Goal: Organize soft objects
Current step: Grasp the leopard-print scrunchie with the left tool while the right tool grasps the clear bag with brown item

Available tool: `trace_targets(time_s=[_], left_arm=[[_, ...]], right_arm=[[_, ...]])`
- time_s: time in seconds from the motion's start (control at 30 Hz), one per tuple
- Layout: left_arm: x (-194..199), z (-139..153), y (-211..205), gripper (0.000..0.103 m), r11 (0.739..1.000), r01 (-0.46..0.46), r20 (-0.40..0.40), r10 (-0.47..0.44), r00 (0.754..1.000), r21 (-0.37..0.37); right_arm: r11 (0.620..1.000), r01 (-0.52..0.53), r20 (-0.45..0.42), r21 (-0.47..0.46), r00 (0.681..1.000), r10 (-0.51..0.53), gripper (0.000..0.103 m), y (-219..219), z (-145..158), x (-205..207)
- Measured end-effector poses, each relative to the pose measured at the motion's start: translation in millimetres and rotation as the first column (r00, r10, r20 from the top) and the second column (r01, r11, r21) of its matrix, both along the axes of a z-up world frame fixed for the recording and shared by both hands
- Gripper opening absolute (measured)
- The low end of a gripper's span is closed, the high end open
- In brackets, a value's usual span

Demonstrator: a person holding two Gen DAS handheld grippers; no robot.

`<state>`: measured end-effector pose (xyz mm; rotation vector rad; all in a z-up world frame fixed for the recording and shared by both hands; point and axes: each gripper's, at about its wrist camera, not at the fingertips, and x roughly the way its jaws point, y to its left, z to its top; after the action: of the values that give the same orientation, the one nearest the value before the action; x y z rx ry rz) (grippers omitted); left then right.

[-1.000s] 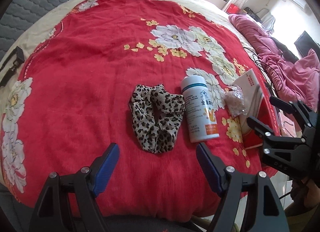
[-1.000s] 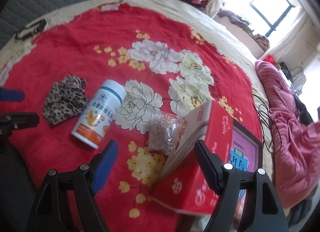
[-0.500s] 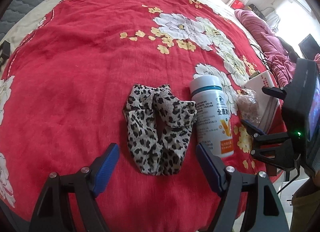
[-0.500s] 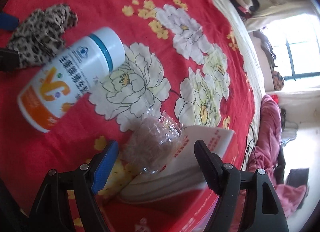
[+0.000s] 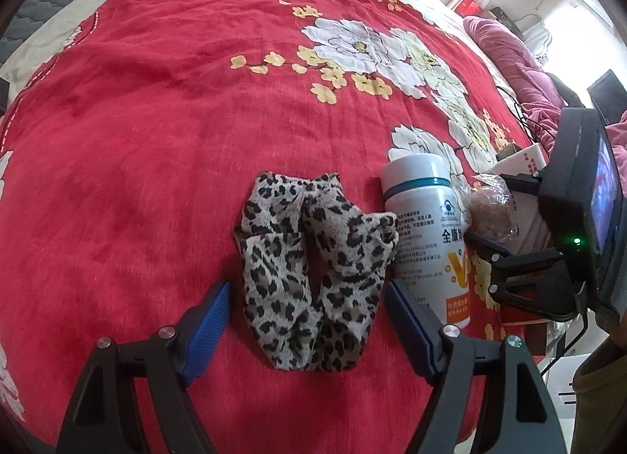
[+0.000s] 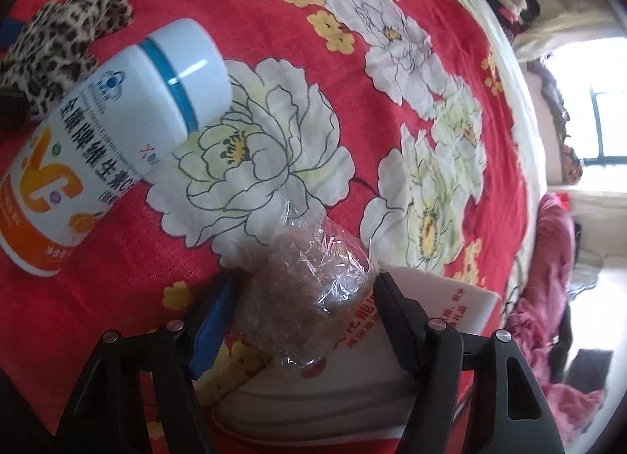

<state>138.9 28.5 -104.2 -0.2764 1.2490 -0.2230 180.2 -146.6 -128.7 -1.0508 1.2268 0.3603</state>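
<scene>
Lying on red bedspread (image 5: 156,140), white bottle (image 6: 102,140) marked "VC"

White vitamin bottle (image 6: 106,140) on its side, red floral bedspread (image 5: 156,120), red-and-white box (image 6: 431,316).

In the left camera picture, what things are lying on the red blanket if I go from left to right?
Leopard-print cloth → white vitamin bottle → crinkly clear bag → red and white box.
</scene>
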Motion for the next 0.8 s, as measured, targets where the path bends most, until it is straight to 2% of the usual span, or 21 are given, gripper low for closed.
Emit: trace_targets(time_s=[0.17,0.27,0.3,0.4,0.47,0.53,0.63,0.8], left_arm=[[6,-5,-2,0.078,1.0,-0.02,0.0,0.02,1.0,0.01],[10,-7,-6,0.077,0.999,-0.024,0.004,0.024,1.0,0.041],[10,-7,-8,0.073,0.998,-0.024,0.01,0.023,1.0,0.057],[11,-7,-12,0.048,0.99,-0.017,0.017,0.014,1.0,0.144],[12,-6,-13,0.037,0.989,-0.008,0.031,0.004,1.0,0.145],[11,-5,-9,0.019,0.992,-0.023,0.039,0.018,0.999,0.126],[8,-3,-4,0.012,0.995,-0.029,0.039,0.026,0.999,0.098],[-2,6,-2,0.009,0.996,-0.026,0.048,0.022,0.999,0.081]], right_arm=[[0.999,0.005,0.028,0.04,1.0,-0.006,0.065,-1,6,-2],[0.997,0.018,0.056,0.079,0.998,-0.022,0.064,-2,15,-7],[0.995,0.028,0.062,0.098,0.997,-0.034,0.063,-3,20,-8],[0.976,0.068,0.065,0.206,0.994,-0.083,0.063,-6,37,-13],[0.959,0.093,0.059,0.268,0.992,-0.113,0.063,-8,47,-16],[0.943,0.116,0.047,0.312,0.989,-0.138,0.063,-9,52,-19],[0.906,0.167,0.011,0.389,0.982,-0.186,0.063,-14,56,-25],[0.826,0.261,-0.028,0.5,0.958,-0.285,0.063,-27,64,-34]])
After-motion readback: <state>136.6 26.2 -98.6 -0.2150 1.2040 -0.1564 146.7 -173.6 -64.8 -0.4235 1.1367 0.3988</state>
